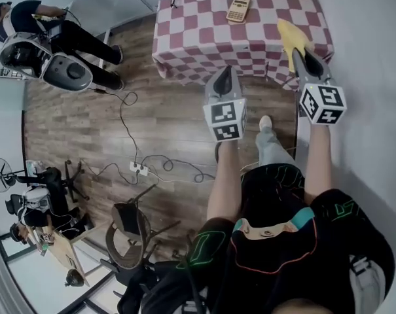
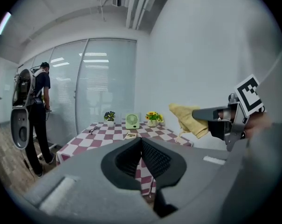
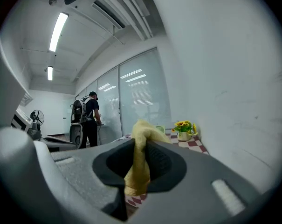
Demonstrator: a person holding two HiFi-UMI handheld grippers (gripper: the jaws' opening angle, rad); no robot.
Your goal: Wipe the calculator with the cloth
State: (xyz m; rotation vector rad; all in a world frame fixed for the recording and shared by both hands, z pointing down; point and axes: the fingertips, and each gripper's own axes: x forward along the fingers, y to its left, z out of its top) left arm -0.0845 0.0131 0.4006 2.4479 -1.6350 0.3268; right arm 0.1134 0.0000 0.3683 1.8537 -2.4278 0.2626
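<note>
1 checkered table (image 1: 204, 38) is standing ahead, with both tongs hovering just short of its near edge. Right tongs (image 3: 140, 148) are clamping the yellow cloth (image 1: 290, 38), likely carrying it in for wiping. Left tongs (image 2: 141, 141) are sitting closed and empty. Calculator (image 1: 238, 9) is lying mid-table, untouched.

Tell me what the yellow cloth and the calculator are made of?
The cloth looks like soft fabric with a matte finish, maybe microfibre, because it droops and folds limply. The calculator is probably hard plastic: it is tan, flat and stiff-looking, but too small here to judge its finish.
</note>
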